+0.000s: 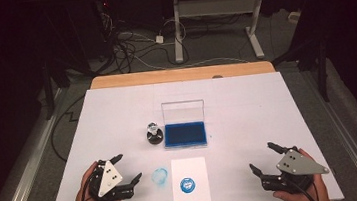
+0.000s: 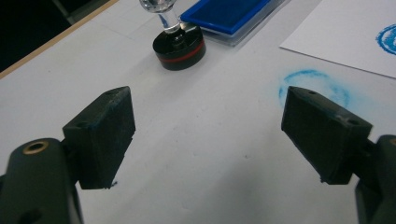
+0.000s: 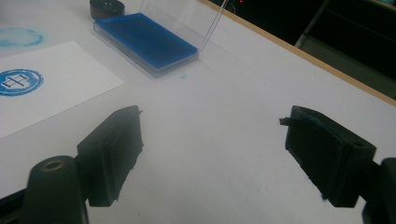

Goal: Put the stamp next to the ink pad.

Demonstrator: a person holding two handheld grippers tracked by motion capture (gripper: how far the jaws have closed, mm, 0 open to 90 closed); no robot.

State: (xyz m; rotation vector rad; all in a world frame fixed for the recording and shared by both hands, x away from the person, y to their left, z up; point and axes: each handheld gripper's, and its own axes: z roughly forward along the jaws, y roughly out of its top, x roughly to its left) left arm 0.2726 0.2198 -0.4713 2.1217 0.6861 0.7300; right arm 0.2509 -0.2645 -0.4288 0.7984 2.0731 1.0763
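A round black stamp (image 1: 154, 133) with a clear knob and a red band (image 2: 179, 44) stands upright just left of the open blue ink pad (image 1: 185, 134) (image 3: 144, 42). A white paper sheet (image 1: 190, 181) near the front edge carries a round blue stamp print (image 1: 188, 184) (image 3: 18, 81). A faint blue ring smudge (image 1: 160, 177) (image 2: 313, 86) marks the table left of the sheet. My left gripper (image 1: 128, 168) (image 2: 208, 130) rests open at the front left, nothing between its jaws. My right gripper (image 1: 261, 157) (image 3: 212, 149) is open at the front right, also holding nothing.
The ink pad's clear lid (image 1: 183, 111) stands raised behind it. The white table cover (image 1: 247, 108) lies over a wooden top (image 1: 179, 74). Beyond the far edge are desk legs (image 1: 177, 30) and loose cables (image 1: 130, 40) on the floor.
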